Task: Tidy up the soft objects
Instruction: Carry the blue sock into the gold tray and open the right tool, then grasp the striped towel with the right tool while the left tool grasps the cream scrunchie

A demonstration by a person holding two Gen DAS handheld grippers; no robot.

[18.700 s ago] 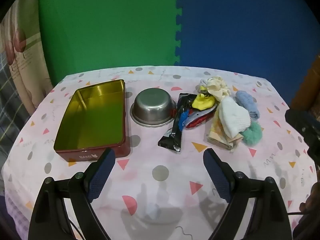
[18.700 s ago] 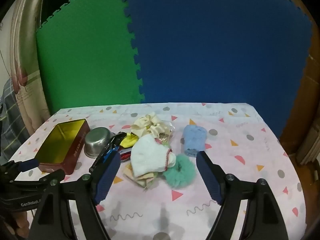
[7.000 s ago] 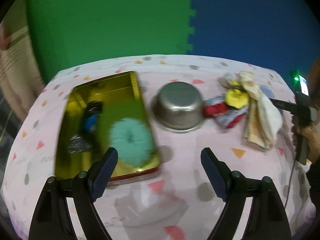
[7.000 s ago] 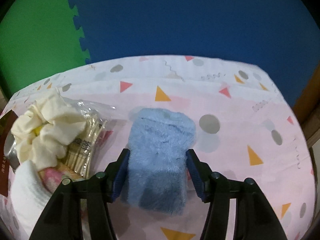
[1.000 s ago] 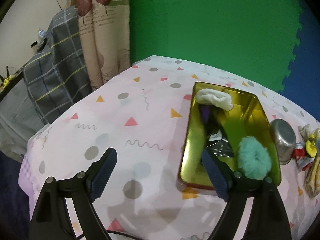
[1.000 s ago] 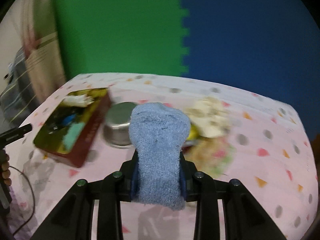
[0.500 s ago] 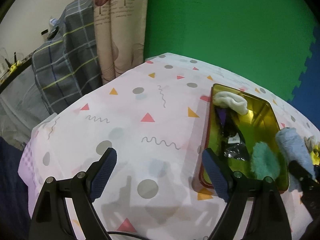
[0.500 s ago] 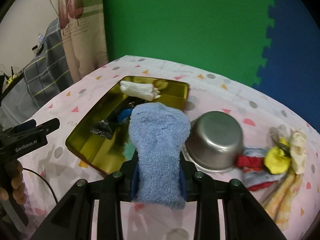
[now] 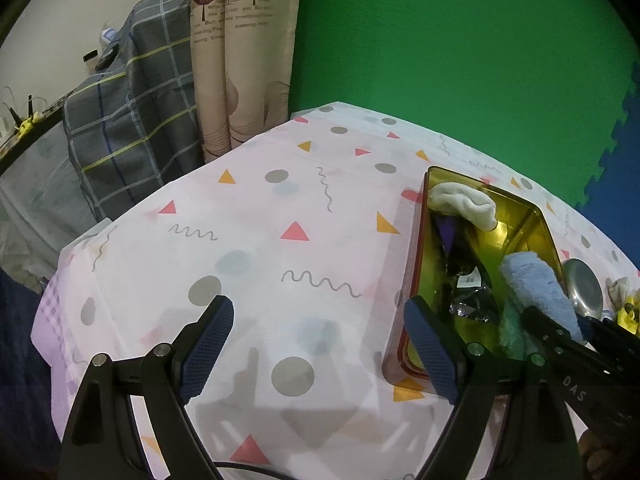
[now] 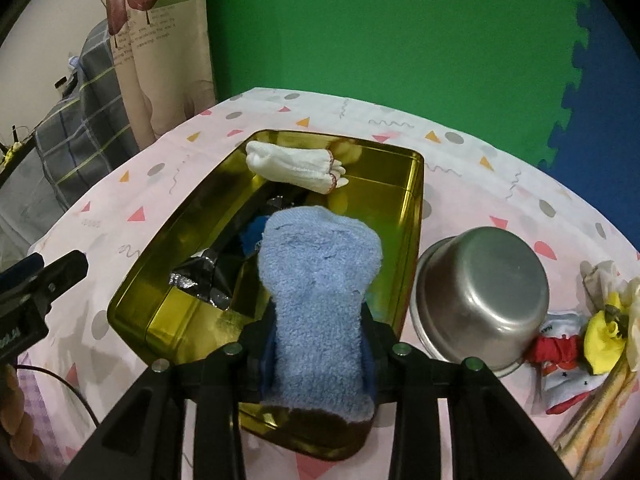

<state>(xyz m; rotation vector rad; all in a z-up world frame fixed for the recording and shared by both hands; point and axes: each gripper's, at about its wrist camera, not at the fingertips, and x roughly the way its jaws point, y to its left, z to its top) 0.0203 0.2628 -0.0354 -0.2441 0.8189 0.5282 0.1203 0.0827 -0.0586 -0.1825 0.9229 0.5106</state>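
My right gripper is shut on a fluffy blue sock and holds it over the near end of the gold tin. The tin also shows in the left wrist view, with the blue sock above it. Inside the tin lie a white sock, a black wrapper and a teal scrunchie. My left gripper is open and empty above the tablecloth, left of the tin.
A steel bowl sits right of the tin. Further right lie a red and white sock, a yellow item and cream cloth. A curtain and a plaid cloth stand past the table's left edge.
My right gripper has carried the blue sock left from beside the bowl to over the tin. My left gripper has drawn slightly left, away from the tin.
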